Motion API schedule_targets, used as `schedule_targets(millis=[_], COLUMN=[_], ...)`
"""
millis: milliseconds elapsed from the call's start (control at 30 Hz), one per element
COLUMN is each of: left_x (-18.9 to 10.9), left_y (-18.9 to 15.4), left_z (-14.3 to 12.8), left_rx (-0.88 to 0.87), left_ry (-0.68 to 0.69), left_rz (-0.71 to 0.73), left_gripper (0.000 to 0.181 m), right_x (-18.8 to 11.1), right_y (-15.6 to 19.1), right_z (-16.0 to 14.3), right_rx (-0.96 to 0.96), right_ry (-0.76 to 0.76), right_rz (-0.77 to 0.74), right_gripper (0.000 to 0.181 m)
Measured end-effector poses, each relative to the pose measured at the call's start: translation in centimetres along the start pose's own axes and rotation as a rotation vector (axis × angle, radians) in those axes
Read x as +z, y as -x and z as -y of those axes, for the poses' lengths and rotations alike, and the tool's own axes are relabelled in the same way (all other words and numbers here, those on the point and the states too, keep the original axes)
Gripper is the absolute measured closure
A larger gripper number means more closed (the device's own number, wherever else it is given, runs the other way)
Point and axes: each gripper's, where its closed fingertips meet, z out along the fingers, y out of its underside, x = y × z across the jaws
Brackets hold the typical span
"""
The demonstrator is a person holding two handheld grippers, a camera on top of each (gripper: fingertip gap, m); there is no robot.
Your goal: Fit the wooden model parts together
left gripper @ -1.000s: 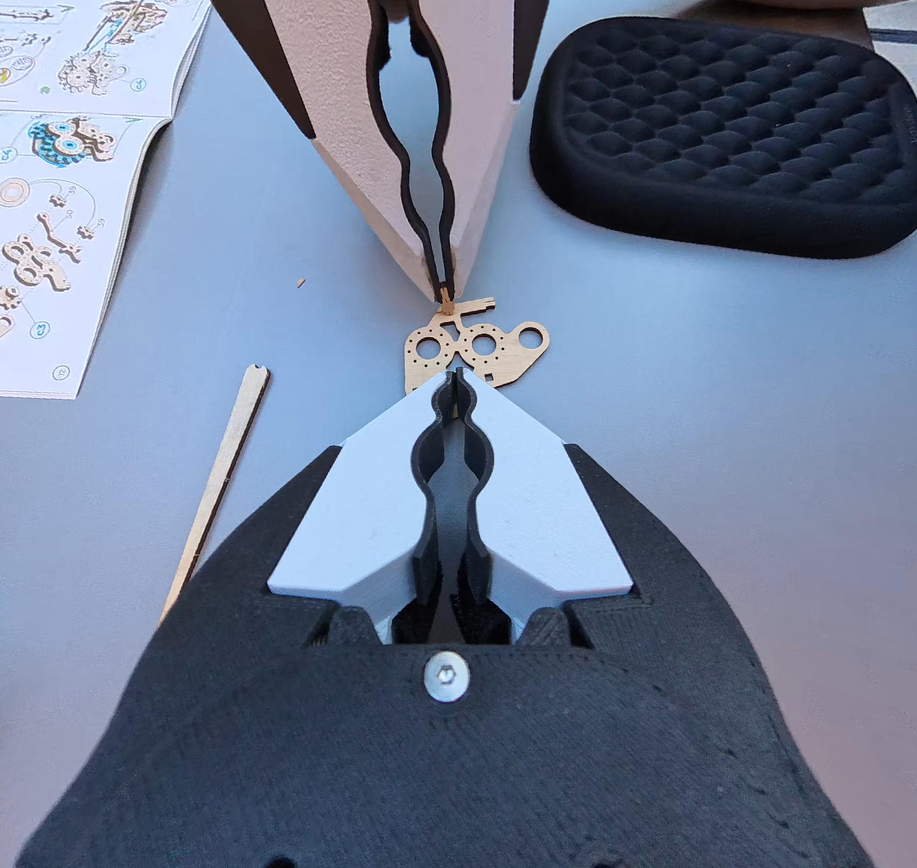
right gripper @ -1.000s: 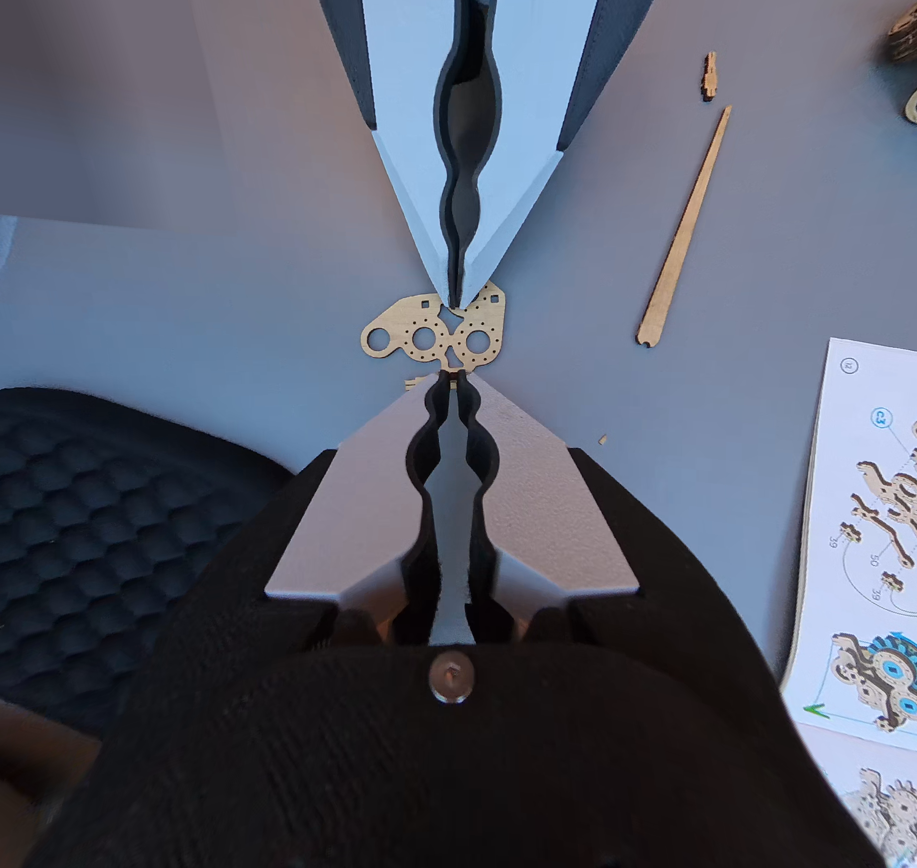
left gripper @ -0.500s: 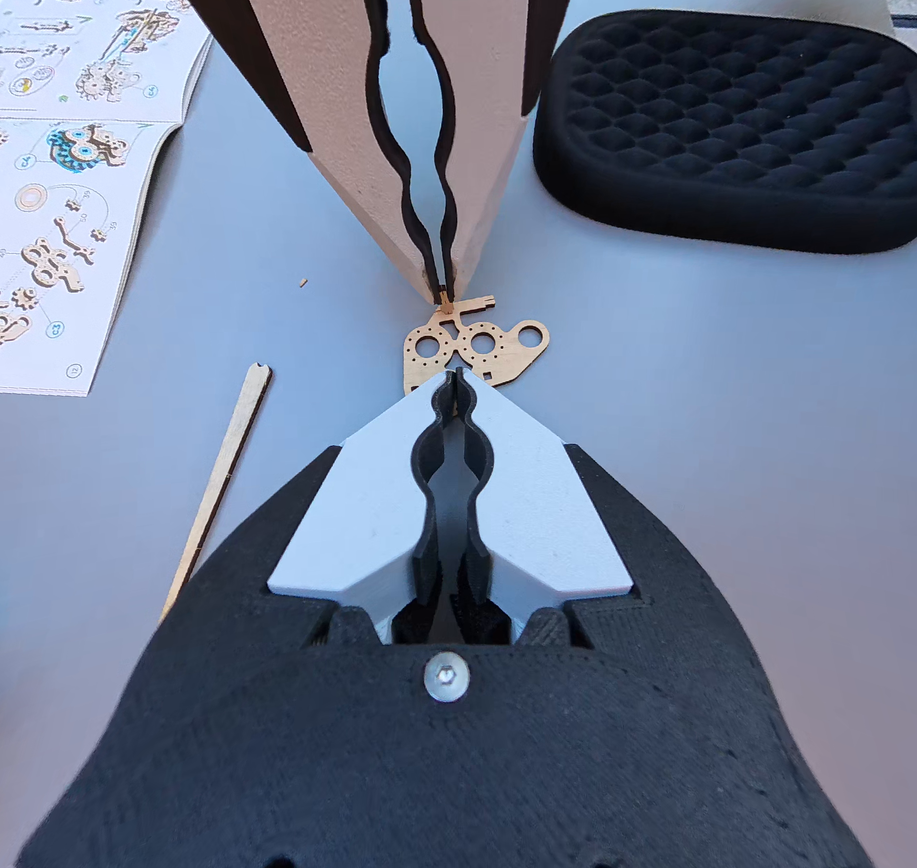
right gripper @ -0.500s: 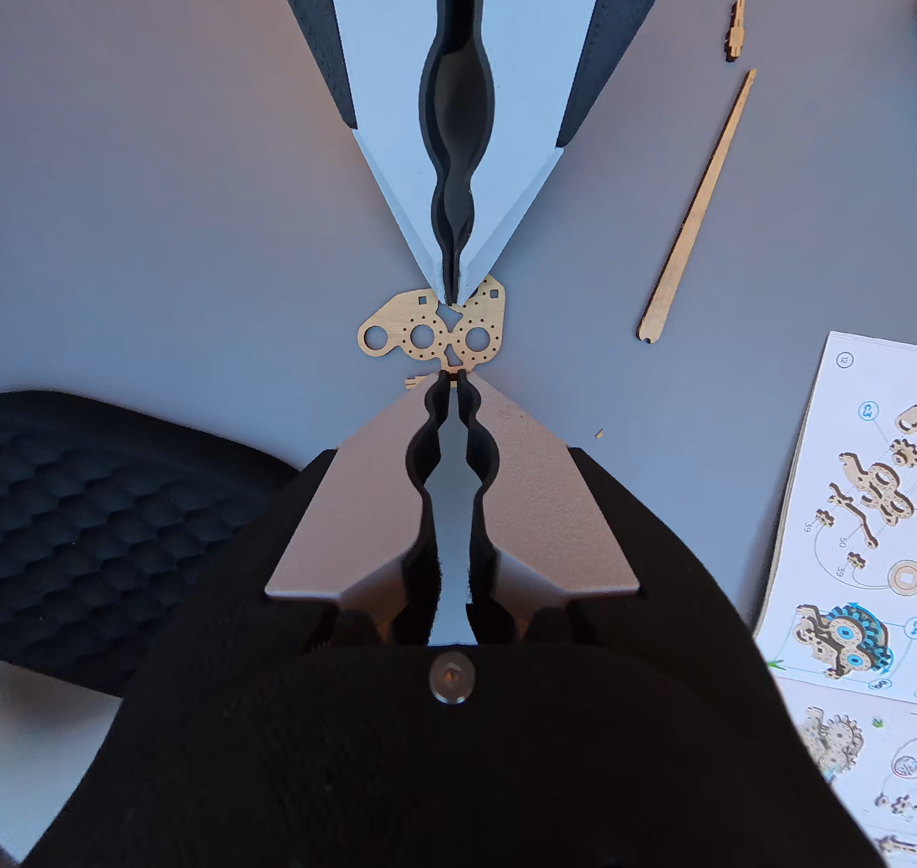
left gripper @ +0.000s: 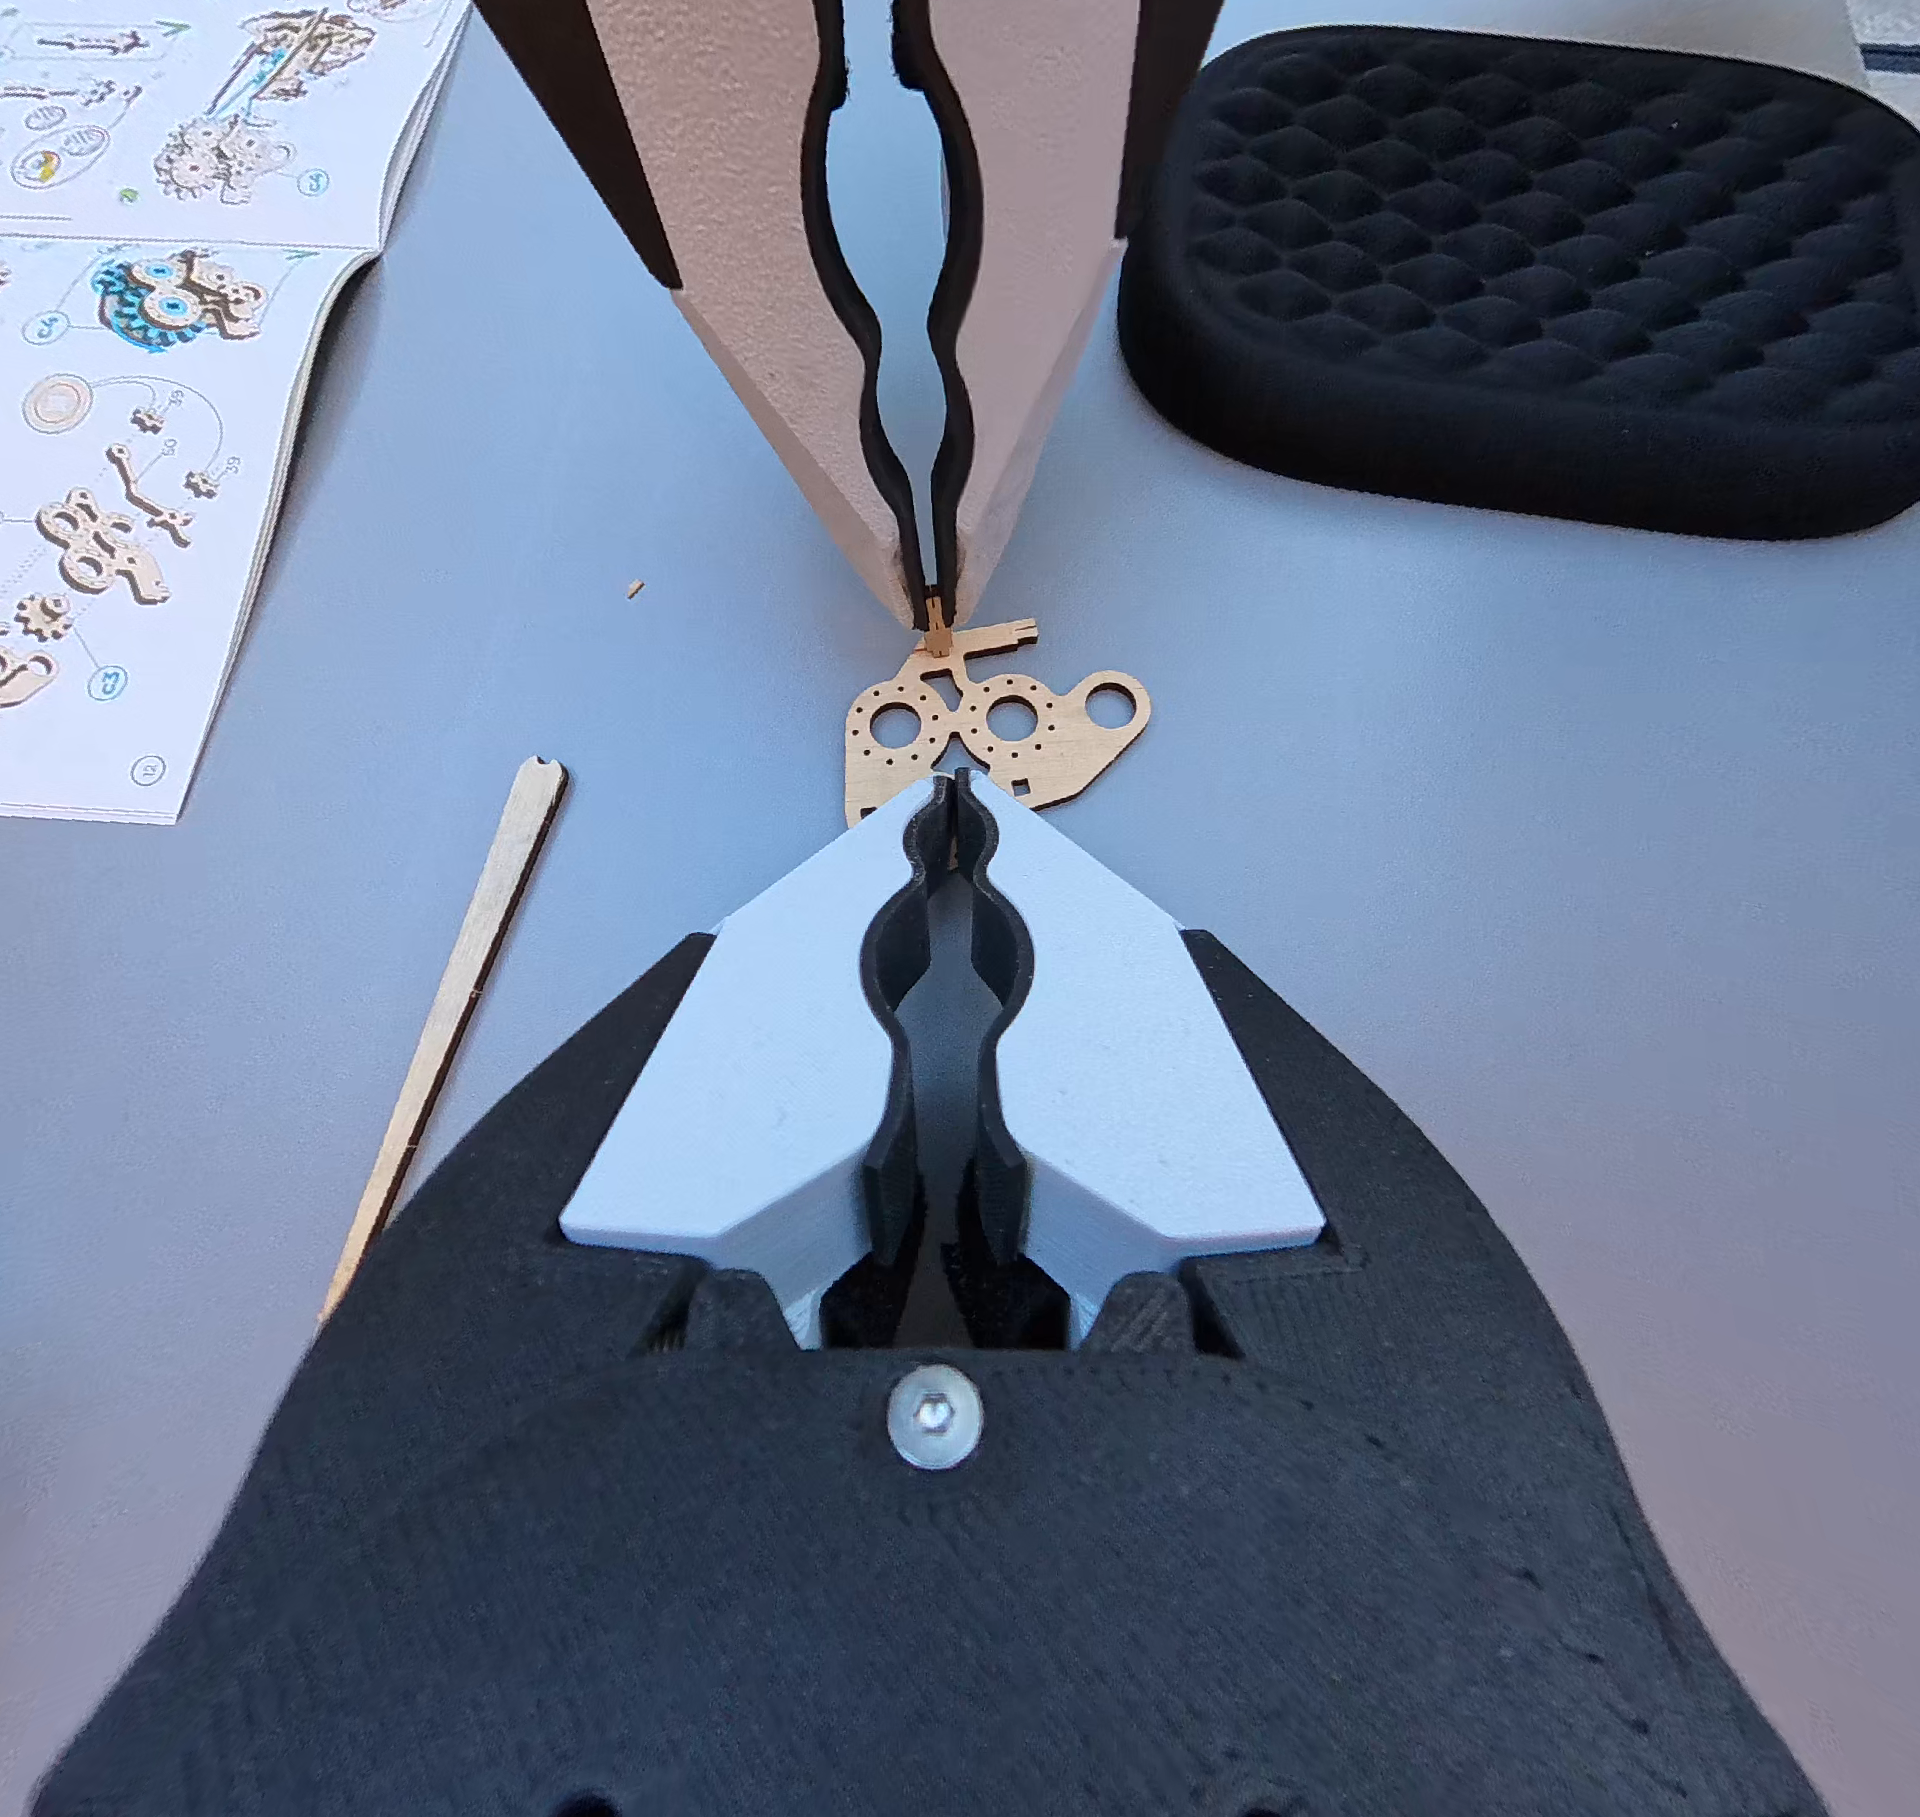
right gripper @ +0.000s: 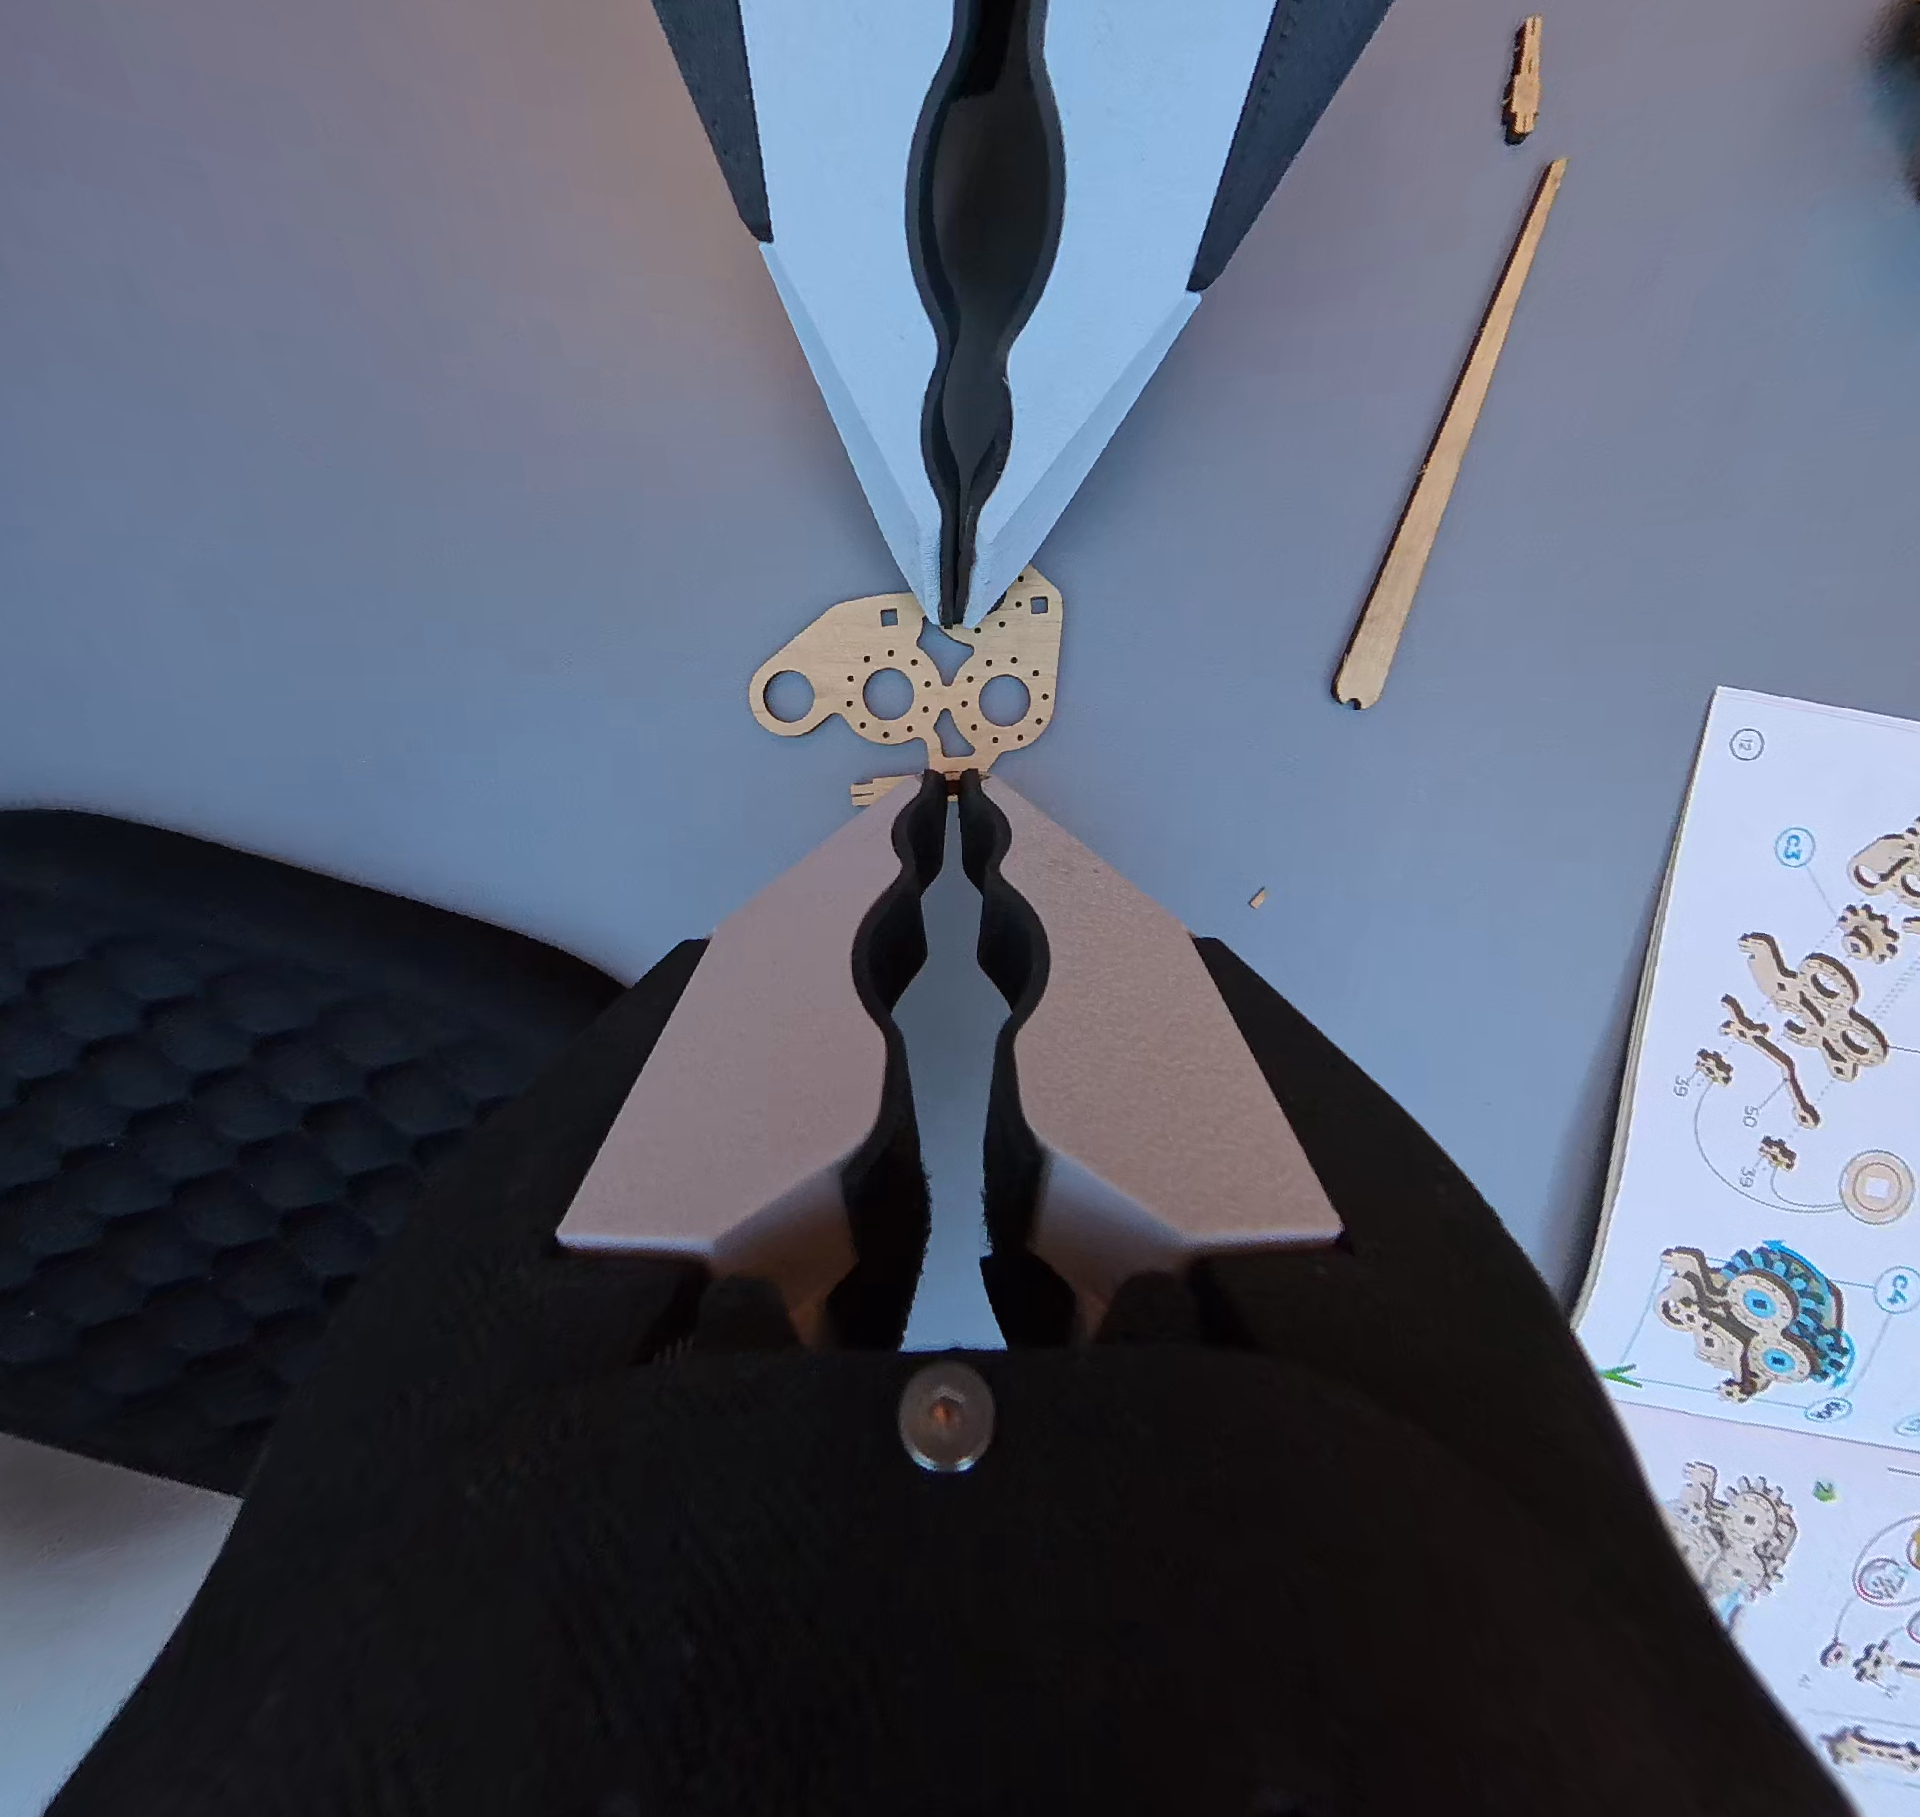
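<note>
We see two hand-held grippers: the left hand-held gripper (left gripper: pixel 954 780) pinches one plate (left gripper: pixel 997 728) flat on the counter (left gripper: pixel 1455 832), the right hand-held gripper (right gripper: pixel 956 778) pinches one small peg (left gripper: pixel 938 624) at its edge.

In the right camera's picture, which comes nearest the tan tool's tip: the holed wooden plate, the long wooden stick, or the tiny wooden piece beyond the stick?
From the right tool:
1. Holed wooden plate, just ahead of the tip.
2. Long wooden stick, off to the right.
3. Tiny wooden piece, beyond the stick's far end.
</note>
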Motion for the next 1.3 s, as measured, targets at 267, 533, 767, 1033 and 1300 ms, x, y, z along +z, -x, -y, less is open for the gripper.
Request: schedule_targets(millis=[267, 533, 767, 1033, 1300], left_x=[-0.01, 0.0, 0.01, 0.02, 0.02], left_y=[-0.01, -0.02, -0.02, -0.02, -0.03], left_z=[0.01, 0.03, 0.04, 0.05, 0.04], left_rx=[-0.007, -0.01, -0.011, -0.017, -0.021], left_ry=[0.0, 0.0, 0.0, -0.001, -0.001], left_rz=[-0.005, -0.006, -0.006, -0.011, -0.013], left_gripper=[0.181, 0.181, 0.181, 0.181, 0.181], right_x=[0.04, 0.07, 0.0, 0.02, 0.02], right_y=[0.06, 0.09, 0.12, 0.15, 0.16], right_z=[-0.04, -0.01, -0.14, -0.17, -0.17], right_rx=[-0.012, -0.023, -0.015, -0.056, -0.056], right_ry=[0.067, 0.112, 0.087, 0.17, 0.193], right_rz=[0.015, 0.016, -0.007, -0.012, -0.018], right_gripper=[0.179, 0.179, 0.179, 0.179, 0.179])
